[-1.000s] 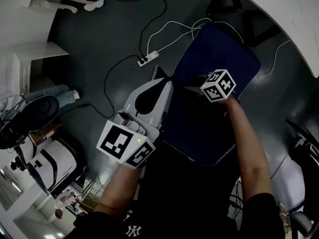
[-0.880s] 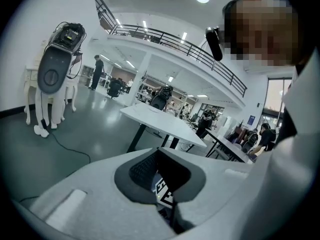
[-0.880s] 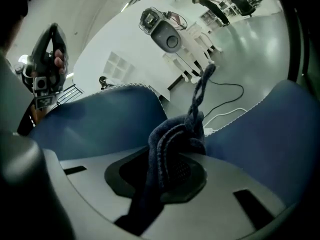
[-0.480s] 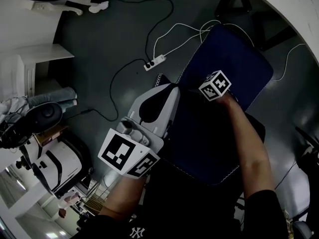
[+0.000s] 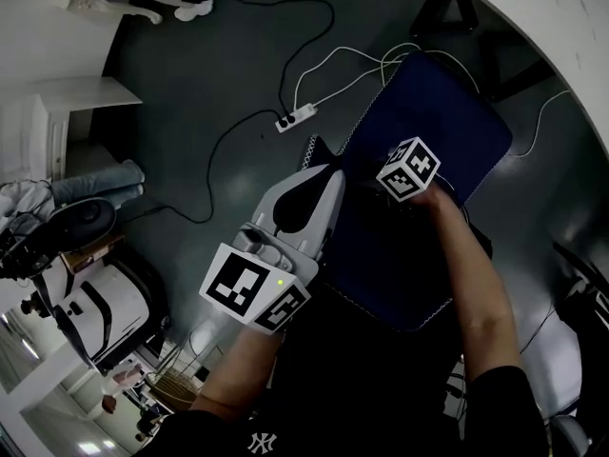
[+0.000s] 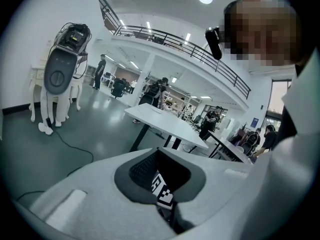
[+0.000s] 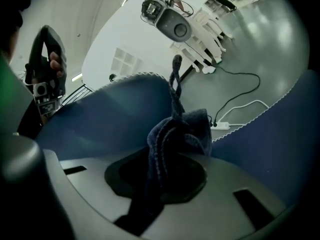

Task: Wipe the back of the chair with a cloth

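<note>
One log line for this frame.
right tongs: shut on dark blue cloth, over blue scallop-edged fabric | left tongs: shut, empty

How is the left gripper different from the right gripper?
The right gripper has its jaws shut on a bunched dark blue cloth; the left gripper has its jaws shut on nothing. In the head view, the right gripper sits over the spread cloth, the left gripper at its edge. Both carry a marker cube.

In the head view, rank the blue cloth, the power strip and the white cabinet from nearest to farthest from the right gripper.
1. Blue cloth: clamped in the right gripper.
2. Power strip: floor, upper left.
3. White cabinet: far left.
</note>
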Demonstrator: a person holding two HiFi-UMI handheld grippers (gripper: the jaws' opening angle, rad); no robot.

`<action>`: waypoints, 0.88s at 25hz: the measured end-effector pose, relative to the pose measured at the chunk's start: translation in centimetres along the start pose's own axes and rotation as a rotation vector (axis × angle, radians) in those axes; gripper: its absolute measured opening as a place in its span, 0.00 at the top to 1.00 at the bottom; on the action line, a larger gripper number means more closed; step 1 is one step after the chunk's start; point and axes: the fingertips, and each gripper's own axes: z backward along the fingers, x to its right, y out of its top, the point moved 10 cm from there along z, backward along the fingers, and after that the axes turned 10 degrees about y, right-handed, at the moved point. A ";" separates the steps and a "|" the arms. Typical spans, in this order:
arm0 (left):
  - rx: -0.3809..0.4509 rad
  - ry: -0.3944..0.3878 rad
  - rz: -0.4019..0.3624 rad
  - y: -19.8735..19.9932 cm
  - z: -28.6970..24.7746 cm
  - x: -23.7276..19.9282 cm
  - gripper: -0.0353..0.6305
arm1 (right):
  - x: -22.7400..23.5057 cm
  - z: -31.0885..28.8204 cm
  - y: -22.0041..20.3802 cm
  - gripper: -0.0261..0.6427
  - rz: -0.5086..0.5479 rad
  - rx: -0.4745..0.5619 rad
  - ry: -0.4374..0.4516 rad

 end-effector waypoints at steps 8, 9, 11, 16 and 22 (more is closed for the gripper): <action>-0.033 0.026 0.006 1.4 4.2 0.7 0.94 | -9.5 1.1 2.1 0.85 0.012 0.111 0.015; -0.035 0.030 0.005 1.5 4.7 0.7 0.94 | -10.6 1.2 2.4 0.85 0.018 0.118 0.017; -0.033 0.037 0.004 1.8 5.6 0.9 0.94 | -12.7 1.2 3.0 0.85 0.031 0.129 0.024; -0.019 0.049 0.002 2.7 8.2 1.1 0.94 | -17.3 0.8 4.4 0.85 0.082 0.112 0.022; 0.012 0.048 0.007 3.5 11.2 1.3 0.94 | -21.0 1.2 5.1 0.85 0.084 0.167 0.041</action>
